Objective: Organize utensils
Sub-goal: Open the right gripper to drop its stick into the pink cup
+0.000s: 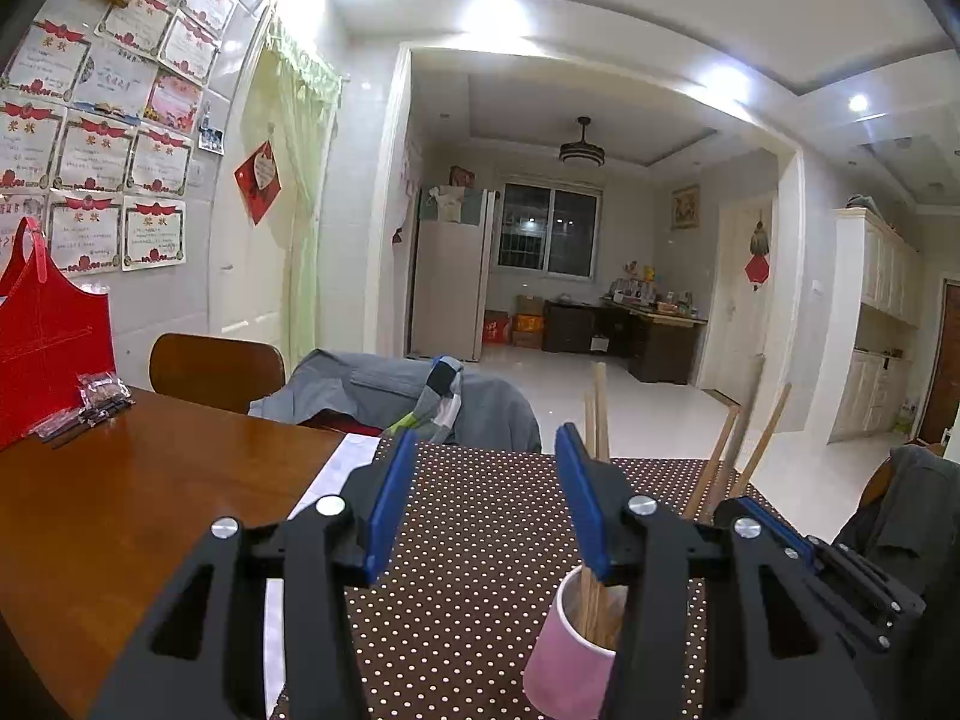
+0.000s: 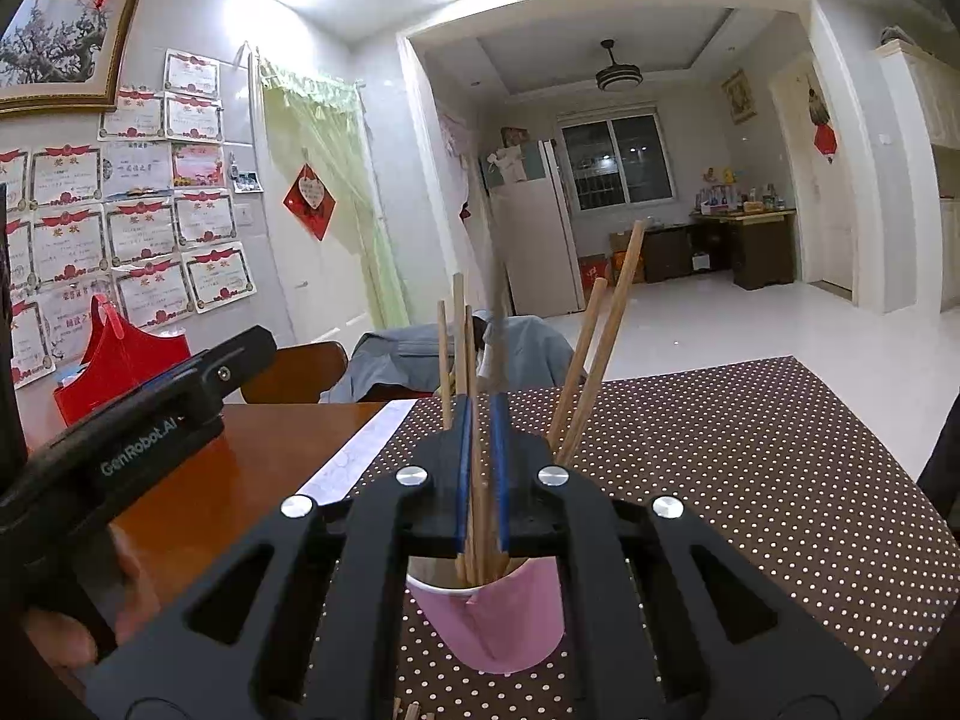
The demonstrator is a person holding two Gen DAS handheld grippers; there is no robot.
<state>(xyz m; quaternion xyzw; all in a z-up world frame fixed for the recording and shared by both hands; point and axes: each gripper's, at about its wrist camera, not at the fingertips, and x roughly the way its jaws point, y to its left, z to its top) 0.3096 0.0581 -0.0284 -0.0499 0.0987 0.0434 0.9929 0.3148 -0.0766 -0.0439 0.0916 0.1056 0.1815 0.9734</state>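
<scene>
Inspecting: right gripper [image 2: 481,420] clamped on light, stiff chopsticks [image 2: 474,396] mid-shaft above the tippable pink cup [image 2: 498,618]; we note left gripper [image 1: 480,498] apart, empty.

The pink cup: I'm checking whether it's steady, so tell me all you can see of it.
The pink cup looks like paper, with a white rim and a pale inside. It stands on the dotted cloth, looking roughly upright, and holds several wooden chopsticks leaning apart. The right gripper is above it, its fingers closed on one or more chopsticks.
</scene>
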